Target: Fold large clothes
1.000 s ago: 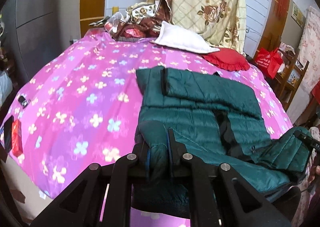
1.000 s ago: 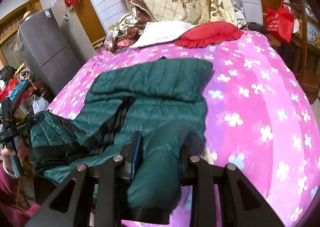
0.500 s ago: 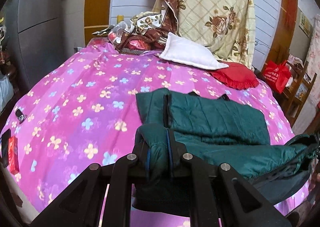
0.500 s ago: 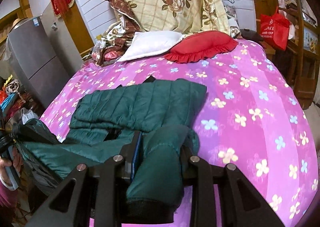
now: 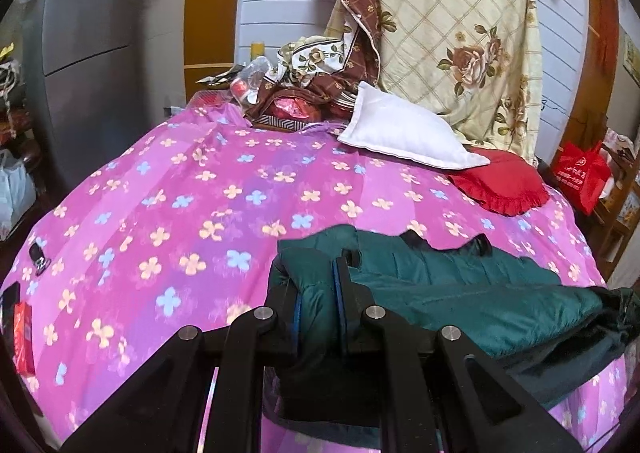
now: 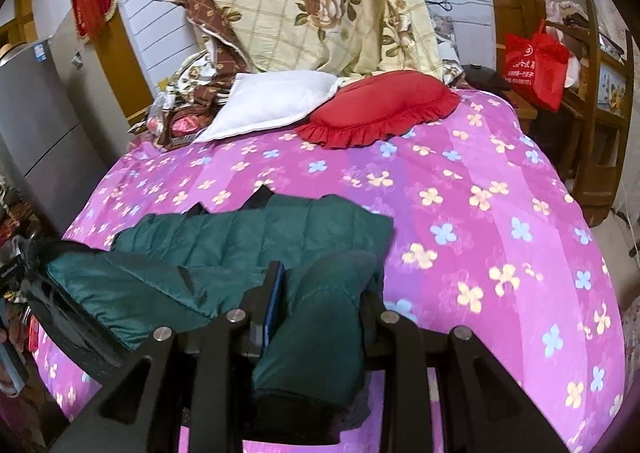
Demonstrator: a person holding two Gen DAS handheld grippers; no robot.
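Green jacket [image 5: 460, 285] lies crosswise on bed [image 5: 180, 213]; collar points toward pillows.

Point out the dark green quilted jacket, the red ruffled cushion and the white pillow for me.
Dark green quilted jacket [image 6: 256, 237], right wrist view, flat quilted panel.
Red ruffled cushion [image 6: 384, 99], right wrist view, smooth centre.
White pillow [image 5: 400, 129], left wrist view, middle of its face.

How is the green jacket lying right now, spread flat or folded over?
Partly folded: the green jacket has its near edge lifted and doubled over the part lying on the bed, pinched by the left gripper and right gripper.
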